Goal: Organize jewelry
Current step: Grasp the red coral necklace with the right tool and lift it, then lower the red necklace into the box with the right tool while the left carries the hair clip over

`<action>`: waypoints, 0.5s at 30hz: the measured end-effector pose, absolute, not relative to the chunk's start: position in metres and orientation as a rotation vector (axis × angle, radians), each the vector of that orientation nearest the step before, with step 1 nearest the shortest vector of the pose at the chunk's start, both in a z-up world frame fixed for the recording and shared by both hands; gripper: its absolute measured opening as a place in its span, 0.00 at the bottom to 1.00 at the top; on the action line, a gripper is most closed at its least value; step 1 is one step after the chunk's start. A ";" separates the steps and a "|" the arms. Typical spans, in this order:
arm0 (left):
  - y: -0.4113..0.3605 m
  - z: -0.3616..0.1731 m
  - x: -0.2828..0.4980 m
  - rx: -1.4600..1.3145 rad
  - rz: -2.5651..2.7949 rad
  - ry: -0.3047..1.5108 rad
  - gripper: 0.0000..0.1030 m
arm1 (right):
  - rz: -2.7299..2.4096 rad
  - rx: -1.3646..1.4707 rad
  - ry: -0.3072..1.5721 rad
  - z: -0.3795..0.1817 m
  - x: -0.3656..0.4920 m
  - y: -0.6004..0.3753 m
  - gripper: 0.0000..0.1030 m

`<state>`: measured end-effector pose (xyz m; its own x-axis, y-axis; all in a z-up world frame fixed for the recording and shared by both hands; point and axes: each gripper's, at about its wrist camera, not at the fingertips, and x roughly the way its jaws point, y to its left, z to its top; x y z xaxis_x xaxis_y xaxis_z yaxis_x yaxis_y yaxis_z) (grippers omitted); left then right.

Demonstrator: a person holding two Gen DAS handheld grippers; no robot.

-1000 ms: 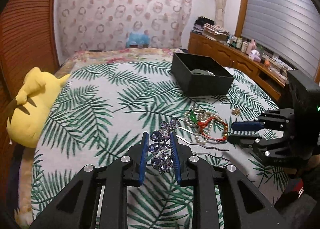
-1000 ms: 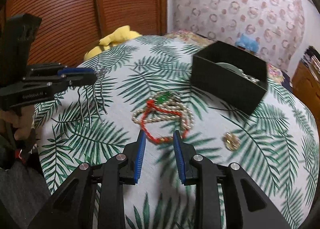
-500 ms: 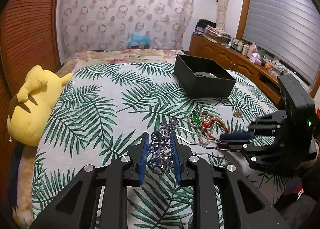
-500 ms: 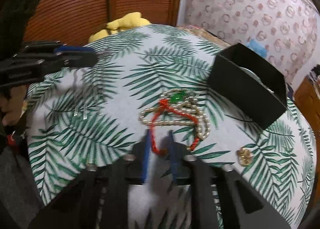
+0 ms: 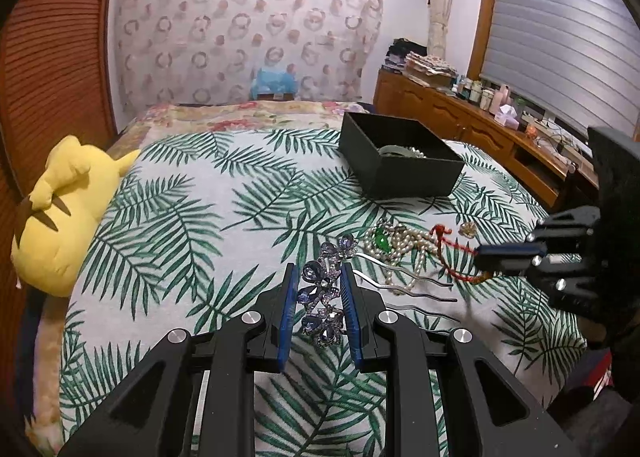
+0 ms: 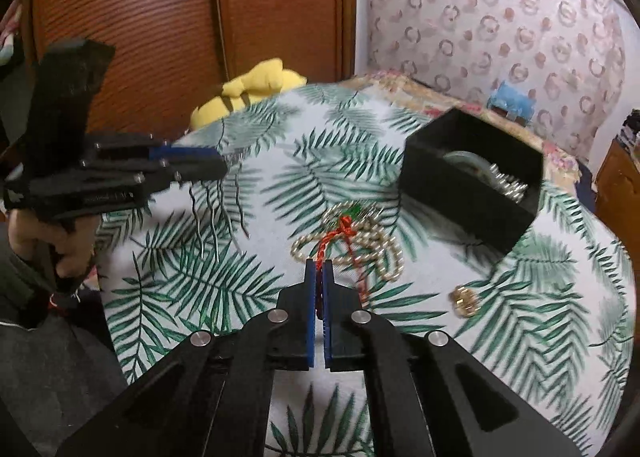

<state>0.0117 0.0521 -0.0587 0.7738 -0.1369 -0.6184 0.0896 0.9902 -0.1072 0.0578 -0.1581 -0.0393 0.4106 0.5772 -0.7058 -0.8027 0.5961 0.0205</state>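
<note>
Jewelry is spread on the leaf-print bedspread (image 5: 192,217), ahead of both grippers. A red cord bracelet (image 6: 332,241) is pinched between the closed jaws of the right gripper (image 6: 319,277); its far end trails over a pearl necklace (image 6: 372,245) with a green stone, probably so it can be drawn free of the tangle. A purple jewelled hair comb (image 5: 320,293), its wavy metal prongs pointing aside, is clamped in the left gripper (image 5: 319,289), likely awaiting the black box (image 5: 400,165) beyond. A small gold piece (image 6: 464,299) lies right of the right gripper.
</note>
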 end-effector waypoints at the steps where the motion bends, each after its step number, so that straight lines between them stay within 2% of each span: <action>1: 0.050 -0.057 0.013 -0.070 -0.125 0.672 0.20 | 0.883 -0.345 0.727 -0.036 0.060 -0.161 0.03; 15: 0.030 -0.031 0.039 -0.035 -0.146 0.612 0.20 | 0.777 -0.322 0.653 0.001 0.113 -0.183 0.03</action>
